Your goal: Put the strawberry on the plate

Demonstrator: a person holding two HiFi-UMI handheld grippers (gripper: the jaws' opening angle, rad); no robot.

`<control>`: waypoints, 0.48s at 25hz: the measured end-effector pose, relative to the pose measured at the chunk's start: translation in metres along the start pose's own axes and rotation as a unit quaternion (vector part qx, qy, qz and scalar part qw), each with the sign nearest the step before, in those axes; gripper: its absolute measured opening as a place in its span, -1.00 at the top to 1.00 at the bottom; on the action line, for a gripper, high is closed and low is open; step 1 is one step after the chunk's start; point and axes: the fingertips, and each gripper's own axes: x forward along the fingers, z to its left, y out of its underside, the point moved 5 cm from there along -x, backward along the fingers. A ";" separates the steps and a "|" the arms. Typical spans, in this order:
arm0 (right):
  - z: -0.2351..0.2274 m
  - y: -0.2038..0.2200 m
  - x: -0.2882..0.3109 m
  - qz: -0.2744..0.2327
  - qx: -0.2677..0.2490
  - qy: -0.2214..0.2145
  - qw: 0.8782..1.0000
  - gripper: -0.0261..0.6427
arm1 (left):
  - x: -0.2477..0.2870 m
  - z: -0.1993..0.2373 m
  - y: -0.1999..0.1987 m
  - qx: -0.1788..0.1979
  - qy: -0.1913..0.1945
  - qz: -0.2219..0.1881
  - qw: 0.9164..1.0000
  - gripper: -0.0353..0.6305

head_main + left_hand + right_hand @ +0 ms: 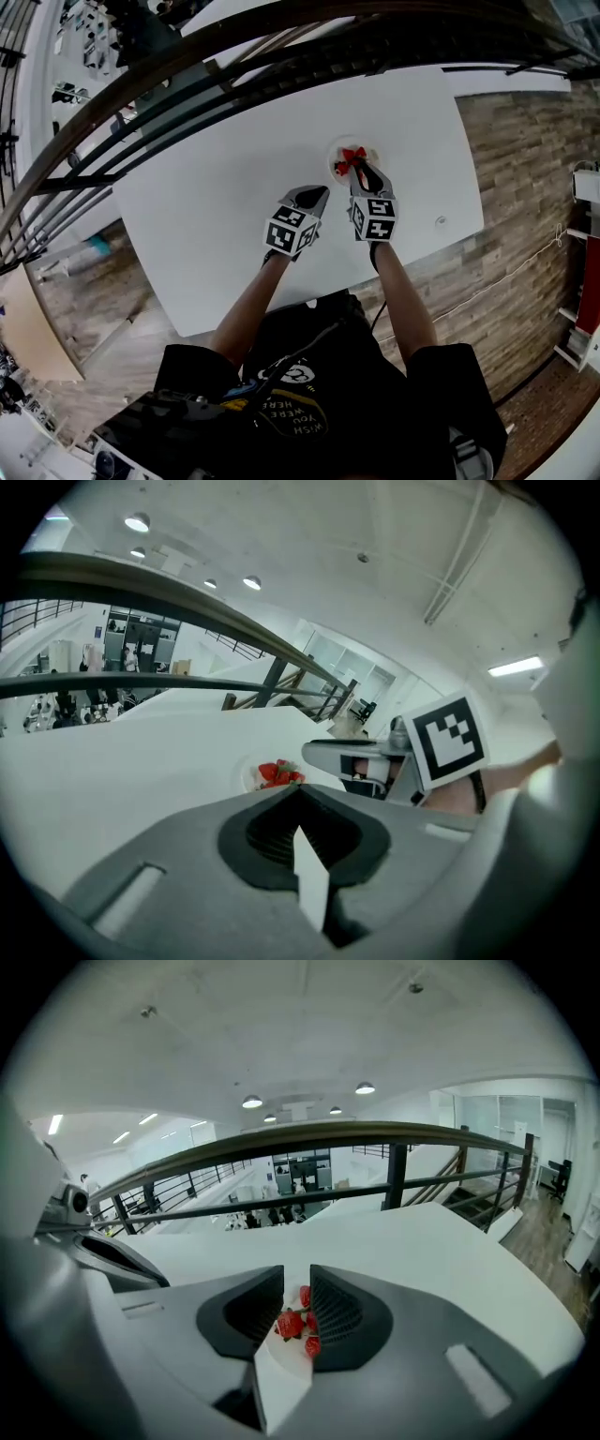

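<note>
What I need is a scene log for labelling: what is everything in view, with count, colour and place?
table: one, white, centre
plate: one, small, white, far part of the table
strawberry: one red cluster, on the plate
railing: one, dark, beyond the table
floor: wood-look, around the table
left claw: one, grey, shut, empty, over the table
right claw: one, grey, open, at the plate, not gripping the strawberry
</note>
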 end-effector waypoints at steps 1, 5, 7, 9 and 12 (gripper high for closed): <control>-0.005 -0.003 -0.007 -0.012 0.006 0.004 1.000 0.67 | 0.000 -0.002 -0.004 0.004 -0.001 -0.005 1.000 0.89; -0.015 -0.006 -0.040 -0.042 0.028 0.017 0.999 0.79 | -0.009 -0.020 -0.007 0.008 -0.004 -0.017 1.000 0.89; -0.018 -0.009 -0.060 -0.054 0.043 0.021 0.997 0.87 | -0.017 -0.036 -0.011 0.007 0.001 -0.026 1.000 0.89; -0.019 -0.012 -0.079 -0.068 0.055 0.020 0.996 0.91 | -0.023 -0.056 -0.015 0.012 0.010 -0.038 0.999 0.89; -0.016 -0.011 -0.107 -0.081 0.067 0.011 0.994 0.91 | -0.032 -0.075 -0.013 0.014 0.012 -0.047 0.999 0.89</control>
